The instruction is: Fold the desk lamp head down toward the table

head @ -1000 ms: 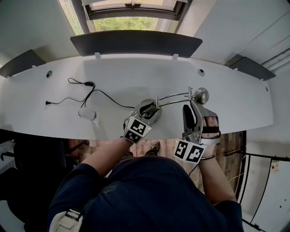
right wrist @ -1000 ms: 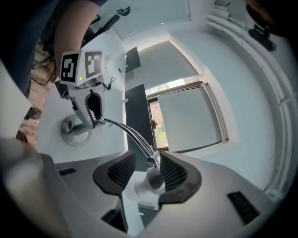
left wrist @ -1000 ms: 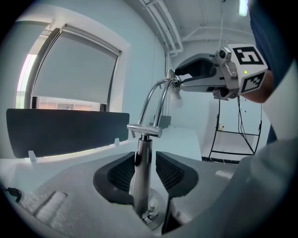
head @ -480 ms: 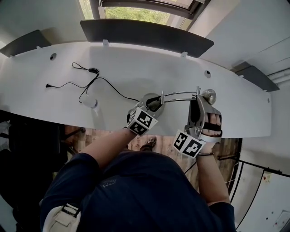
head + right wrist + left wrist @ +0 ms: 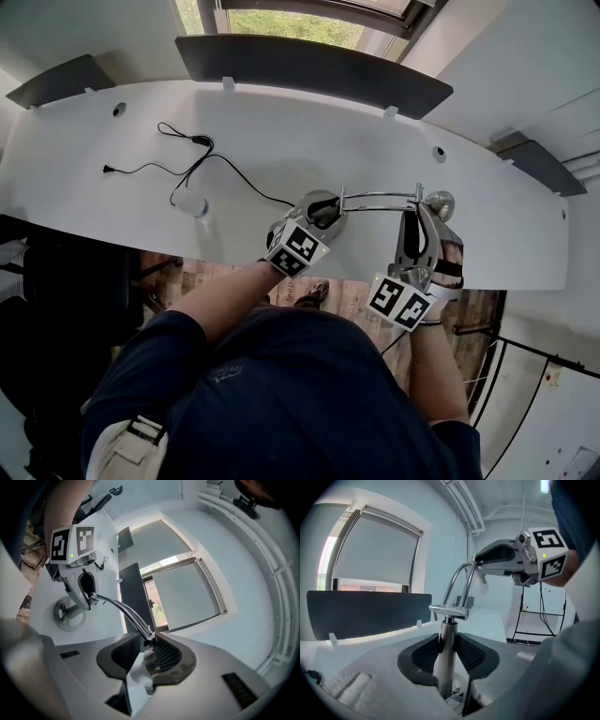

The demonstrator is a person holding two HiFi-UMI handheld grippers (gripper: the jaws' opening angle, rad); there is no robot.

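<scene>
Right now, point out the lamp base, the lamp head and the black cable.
lamp base [image 5: 70, 622], right gripper view, on the round disc.
lamp head [image 5: 440, 203], head view, on its chrome dome.
cable [image 5: 200, 140], head view, on its thick black plug.

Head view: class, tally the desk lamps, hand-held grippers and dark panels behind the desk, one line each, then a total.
Desk lamp: 1
Hand-held grippers: 2 (left hand-held gripper clamped on the lamp post; right hand-held gripper closing, lamp head between its jaws)
Dark panels: 3
Total: 6
</scene>
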